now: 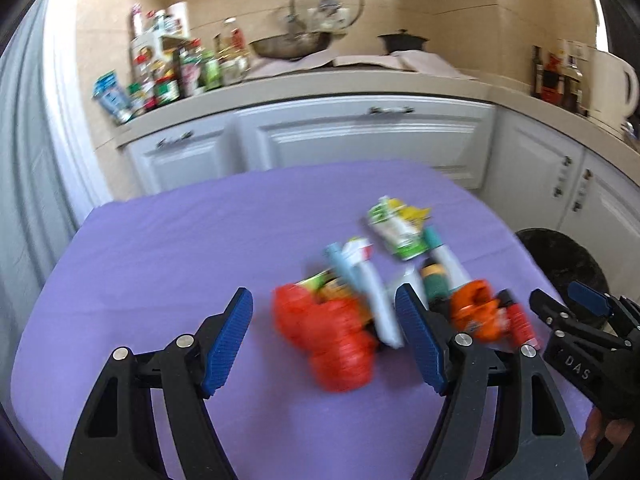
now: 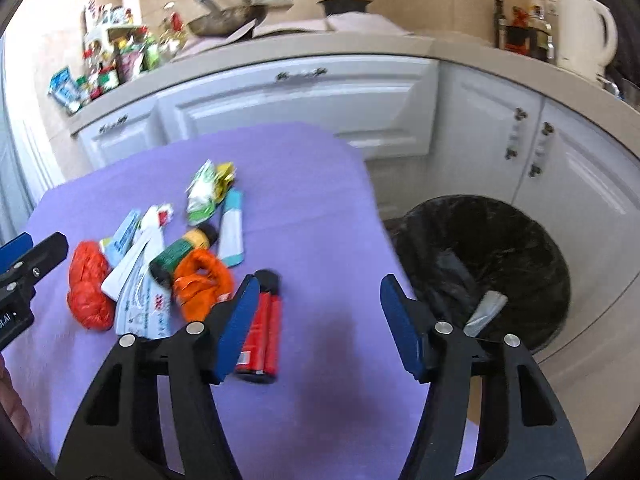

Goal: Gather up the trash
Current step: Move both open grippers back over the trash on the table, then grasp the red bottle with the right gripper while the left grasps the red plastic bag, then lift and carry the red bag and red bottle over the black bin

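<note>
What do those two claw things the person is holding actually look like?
Both are alike. The left gripper and the right gripper each have two black plastic arms with cut-out slots and silver rivets, ending in ribbed blue pads. One body bears white lettering. No cables or sleeves show.

I see the trash pile [image 2: 176,264] lying on the table [image 2: 304,184], left of my right gripper [image 2: 316,320]. The bin [image 2: 484,264] stands right of the table, before the cabinets [image 2: 304,100].

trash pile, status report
Left gripper open, right gripper open, both empty. Trash pile on purple table. Bin beside table, nothing blocking.
</note>
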`<state>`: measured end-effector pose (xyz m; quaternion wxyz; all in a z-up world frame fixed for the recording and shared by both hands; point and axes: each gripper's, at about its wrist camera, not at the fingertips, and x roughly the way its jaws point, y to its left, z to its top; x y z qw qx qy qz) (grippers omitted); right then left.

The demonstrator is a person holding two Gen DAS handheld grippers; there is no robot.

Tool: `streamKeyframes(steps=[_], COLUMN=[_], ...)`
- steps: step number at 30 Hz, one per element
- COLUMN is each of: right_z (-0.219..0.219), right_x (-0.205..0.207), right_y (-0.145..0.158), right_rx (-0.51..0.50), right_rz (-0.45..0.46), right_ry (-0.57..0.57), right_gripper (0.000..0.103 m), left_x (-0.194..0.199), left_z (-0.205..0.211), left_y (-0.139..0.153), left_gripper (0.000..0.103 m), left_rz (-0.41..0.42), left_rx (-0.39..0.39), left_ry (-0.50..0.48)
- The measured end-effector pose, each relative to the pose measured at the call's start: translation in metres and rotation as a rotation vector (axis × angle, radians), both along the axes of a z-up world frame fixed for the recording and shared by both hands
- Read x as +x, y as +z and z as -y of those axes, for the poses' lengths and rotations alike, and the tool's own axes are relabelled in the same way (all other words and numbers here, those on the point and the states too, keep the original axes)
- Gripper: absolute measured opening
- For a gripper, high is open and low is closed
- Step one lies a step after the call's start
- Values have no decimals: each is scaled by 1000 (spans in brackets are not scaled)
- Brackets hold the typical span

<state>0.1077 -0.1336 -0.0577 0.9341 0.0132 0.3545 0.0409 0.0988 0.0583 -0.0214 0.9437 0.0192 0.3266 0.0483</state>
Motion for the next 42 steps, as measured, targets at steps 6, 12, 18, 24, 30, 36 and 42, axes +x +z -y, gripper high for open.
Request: streamKeyframes(steps=[6,12,18,24,30,36,42], right_z=[-17,-23,-20,-12,-8,-5,-5], right_x=[3,6,3,0,-3,-6,-10], right_y=[-12,-21,-19,-16,-15,-15,-15], right_rx=[-31,-44,-37,-22,-9,-2,-6], right_rz=[-51,-100,-82,-67,-59,-50,-38], right_ry=[28,47,40,27,23,24,23], right_gripper=[50,29,23,23,23,23,23], left_x=[-8,-13,-16,-11,-2,-6,-11], left_z=[-26,-33,-28,-16,-16,-15,-20], left_y=[-15,-24,-24,-31,-43,-44,-44], left_gripper=[72,72,75,76,67,31,27], left_rz=[-34,-56,-60,-68,-84,-81,-75], left_rx=[-11,-37,-84,-72,-102,-129,-138], left_ry=[52,54,27,8,12,-26,-30])
